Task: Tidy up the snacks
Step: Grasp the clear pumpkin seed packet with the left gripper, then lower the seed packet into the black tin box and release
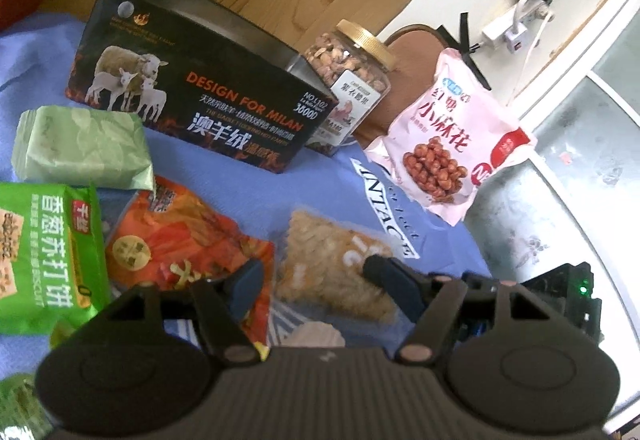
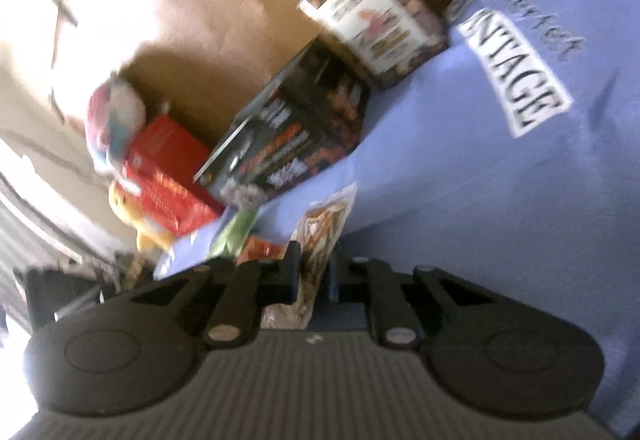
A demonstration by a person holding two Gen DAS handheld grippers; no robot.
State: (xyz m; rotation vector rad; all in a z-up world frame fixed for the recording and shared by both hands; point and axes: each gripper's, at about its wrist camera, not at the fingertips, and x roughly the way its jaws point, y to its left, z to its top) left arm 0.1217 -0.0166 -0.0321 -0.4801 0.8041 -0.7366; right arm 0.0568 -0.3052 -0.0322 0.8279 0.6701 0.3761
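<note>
While the left gripper [image 1: 312,272] hangs with its two fingers spread wide and holding nothing, a clear packet of pale cereal crisps [image 1: 328,260] lies on the blue cloth [image 1: 248,191] in the gap between them, the right fingertip [image 1: 380,268] lying over its edge, though contact cannot be judged. Just left of that packet, under the left fingertip, lies an orange-red snack bag [image 1: 180,236], and further left sit a bright green soda-biscuit pack [image 1: 48,256] and, ahead of it, a pale green foil pack [image 1: 84,147]. Straight ahead stands a black open-topped box [image 1: 188,95] printed with sheep and "DESIGN FOR MILAN", and at its right end is a gold-lidded clear jar of nuts [image 1: 348,75]. Ahead and to the right, a pink bag of small fried dough twists [image 1: 452,135] lies half off the cloth. In the blurred right wrist view, the right gripper [image 2: 314,276] has its fingers drawn close on a clear snack packet [image 2: 320,240], pinched between the pads. Ahead of it lie the same black box [image 2: 296,135] and nut jar [image 2: 372,15], with a red box [image 2: 168,175] off to the left.
</note>
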